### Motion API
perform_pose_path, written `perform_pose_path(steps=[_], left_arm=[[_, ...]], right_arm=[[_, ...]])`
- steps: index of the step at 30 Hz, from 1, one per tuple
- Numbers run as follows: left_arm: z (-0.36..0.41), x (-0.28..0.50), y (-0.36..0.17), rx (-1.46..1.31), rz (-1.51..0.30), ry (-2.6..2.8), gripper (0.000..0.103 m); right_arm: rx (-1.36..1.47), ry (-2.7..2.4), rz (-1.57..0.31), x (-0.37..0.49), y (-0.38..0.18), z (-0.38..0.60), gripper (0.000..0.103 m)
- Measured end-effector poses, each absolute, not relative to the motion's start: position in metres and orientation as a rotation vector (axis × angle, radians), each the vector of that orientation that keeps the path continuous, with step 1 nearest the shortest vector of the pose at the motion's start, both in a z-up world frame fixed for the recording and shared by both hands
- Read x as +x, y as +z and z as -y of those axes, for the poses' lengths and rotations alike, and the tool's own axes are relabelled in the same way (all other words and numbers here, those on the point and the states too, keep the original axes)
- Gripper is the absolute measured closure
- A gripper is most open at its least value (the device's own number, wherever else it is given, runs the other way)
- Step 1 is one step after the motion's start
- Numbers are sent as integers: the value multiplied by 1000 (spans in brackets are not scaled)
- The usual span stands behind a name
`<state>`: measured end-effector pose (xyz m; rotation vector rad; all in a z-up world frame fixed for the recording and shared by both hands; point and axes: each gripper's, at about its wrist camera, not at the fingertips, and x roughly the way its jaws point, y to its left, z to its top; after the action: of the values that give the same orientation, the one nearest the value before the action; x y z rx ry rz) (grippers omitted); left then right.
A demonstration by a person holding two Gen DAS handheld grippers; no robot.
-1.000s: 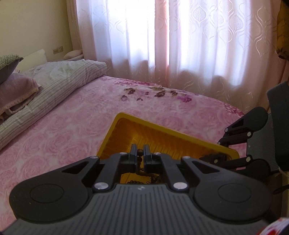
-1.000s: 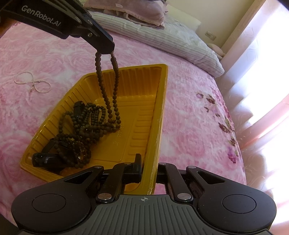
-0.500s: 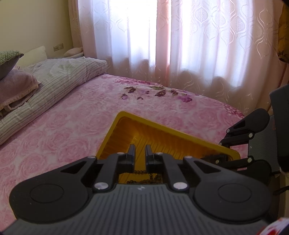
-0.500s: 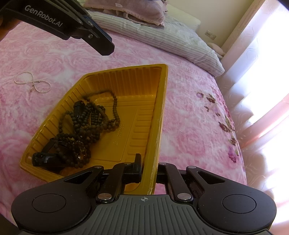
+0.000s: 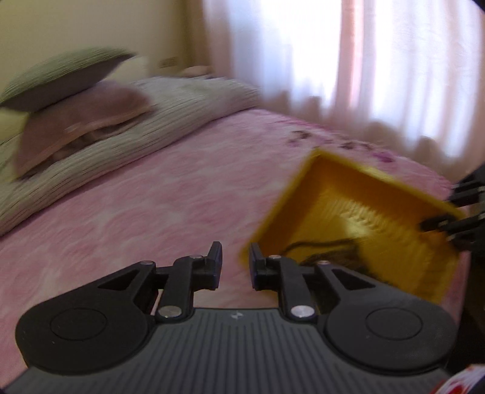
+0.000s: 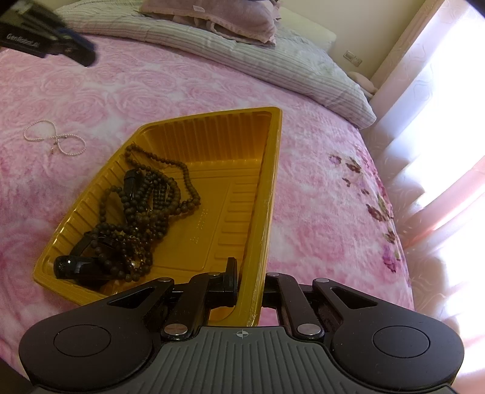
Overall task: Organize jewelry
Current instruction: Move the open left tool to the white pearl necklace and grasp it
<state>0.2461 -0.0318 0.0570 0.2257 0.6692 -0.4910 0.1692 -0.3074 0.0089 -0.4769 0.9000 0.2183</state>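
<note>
A yellow plastic tray sits on the pink bed. Dark brown bead necklaces lie piled in its left half. My right gripper is shut on the tray's near right rim. A white pearl necklace lies on the bedspread left of the tray. My left gripper is open and empty, off the tray's left side; the left wrist view is blurred and shows the tray to its right. The left gripper also shows at the top left of the right wrist view.
Striped bolster and pillows lie along the far side of the bed. Curtains hang behind the bed. Pink bedspread surrounds the tray.
My left gripper let go of the brown bead necklace, which dropped into the tray, then opened wider and swung left away from the tray. The right gripper has stayed on the rim.
</note>
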Motion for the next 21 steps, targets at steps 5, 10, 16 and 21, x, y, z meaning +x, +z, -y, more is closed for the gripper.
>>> perform_pose_path(steps=[5,10,16,21], left_arm=[[-16,244,32,184,-724,-370,87],[-42,238,17,147,-760,-325,87],[-53,236,5,111,-774,-296,85],[-62,238,-9,96,-777,-257,80]], right_arm=[[-478,215,-902,169,10,307,96],[-481,214,-904,169,9,306,96],[-481,213,-905,169,10,306,96],[-481,213,-904,169,10,306,96]])
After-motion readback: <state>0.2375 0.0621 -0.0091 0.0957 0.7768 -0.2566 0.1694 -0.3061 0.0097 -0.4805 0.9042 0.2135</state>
